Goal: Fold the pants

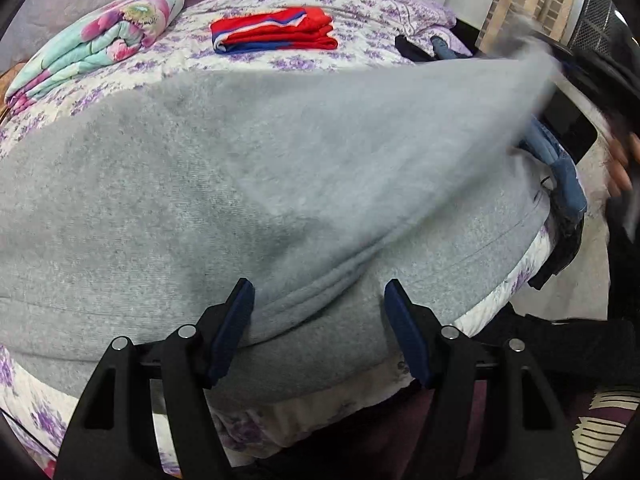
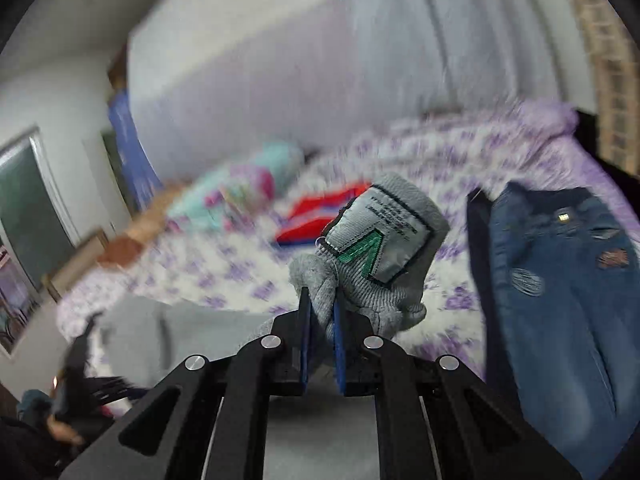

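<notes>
Grey sweatpants lie spread across the near part of the bed. My left gripper is open, its blue pads either side of a grey fabric fold near the bed's front edge, not clamping it. My right gripper is shut on the pants' grey waistband, lifted above the bed, with a white label with a green mark showing. In the left wrist view the lifted grey cloth stretches blurred up to the right toward the right gripper.
The bed has a purple floral sheet. Folded red and blue pants lie at the back. A floral quilt is rolled at back left. Blue jeans lie at the right side. A headboard and wall stand behind.
</notes>
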Demonstrator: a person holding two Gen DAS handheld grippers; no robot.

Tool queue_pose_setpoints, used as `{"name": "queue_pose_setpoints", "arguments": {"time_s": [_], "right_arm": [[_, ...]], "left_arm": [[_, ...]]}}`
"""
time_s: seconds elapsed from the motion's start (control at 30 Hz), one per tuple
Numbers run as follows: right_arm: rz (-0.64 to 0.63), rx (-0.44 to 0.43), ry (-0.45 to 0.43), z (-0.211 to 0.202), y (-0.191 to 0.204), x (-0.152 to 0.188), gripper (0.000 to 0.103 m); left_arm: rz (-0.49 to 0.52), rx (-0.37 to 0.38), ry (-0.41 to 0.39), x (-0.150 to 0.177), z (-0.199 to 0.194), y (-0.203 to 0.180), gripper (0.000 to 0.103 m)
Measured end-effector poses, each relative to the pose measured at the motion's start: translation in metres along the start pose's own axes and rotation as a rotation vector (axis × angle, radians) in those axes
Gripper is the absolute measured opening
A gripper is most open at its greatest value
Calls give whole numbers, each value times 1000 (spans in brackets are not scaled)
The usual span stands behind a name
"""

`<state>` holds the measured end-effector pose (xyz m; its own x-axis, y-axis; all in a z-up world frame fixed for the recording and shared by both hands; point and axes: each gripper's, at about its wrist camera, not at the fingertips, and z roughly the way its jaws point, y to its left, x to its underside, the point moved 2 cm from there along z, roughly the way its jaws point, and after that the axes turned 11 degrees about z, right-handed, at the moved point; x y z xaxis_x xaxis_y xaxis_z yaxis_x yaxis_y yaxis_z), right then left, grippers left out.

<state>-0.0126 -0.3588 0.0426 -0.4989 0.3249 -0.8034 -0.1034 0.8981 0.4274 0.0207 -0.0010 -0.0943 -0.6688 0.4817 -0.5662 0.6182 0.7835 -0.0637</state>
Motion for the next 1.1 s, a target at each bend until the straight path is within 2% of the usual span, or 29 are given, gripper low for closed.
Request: {"name": "queue_pose_setpoints", "arguments": {"time_s": [0.1,0.2,0.23,0.3,0.33,0.4,0.43,0.47,0.53,0.63,0.7,0.73,0.77,0.87,0.93,1.0,1.07,1.1], "right_arm": [[87,26,-19,-18,-31,52,10],[259,94,63,-6,-86,116,11],[299,90,75,-4,-100,128,12],[357,60,75,-6,-110,136,21],[373,40,69,-11,-110,134,27],[362,38,29,-25,-105,124,54],[360,37,-14,-36,-102,116,75],[363,32,-34,-40,-99,113,88],[385,24,-28,-42,-99,101,91],[434,64,50,-20,-105,95,91],[436,103,94,-5,-105,97,80],[429,92,128,2,-105,99,55],[436,71,155,8,-107,101,37],[424,63,131,8,-106,100,30],[435,51,124,-1,-109,103,30],[441,50,117,-3,-112,101,29],[442,38,102,-7,-114,98,26],[436,32,95,-10,-114,95,25]], "left_arm": [[-1,7,-10,2,-5,2,68],[9,21,4,10,-5,1,68],[10,21,8,12,-5,0,68],[6,19,12,16,-7,1,68],[2,23,15,18,-10,2,68],[-10,13,13,24,-19,5,68],[-17,0,12,27,-24,8,68],[-25,-10,11,30,-27,10,68],[-39,-48,11,35,-34,15,69],[-47,-79,20,36,-32,16,68],[-19,-95,24,31,-26,8,69],[-8,-93,26,29,-23,3,69],[7,-88,27,26,-20,-3,69],[74,-104,17,13,-13,-24,69],[124,-159,6,2,-6,-32,70],[126,-194,15,-2,5,-26,70],[89,-201,33,-1,14,-14,49],[80,-191,27,-1,12,-12,31]]}}
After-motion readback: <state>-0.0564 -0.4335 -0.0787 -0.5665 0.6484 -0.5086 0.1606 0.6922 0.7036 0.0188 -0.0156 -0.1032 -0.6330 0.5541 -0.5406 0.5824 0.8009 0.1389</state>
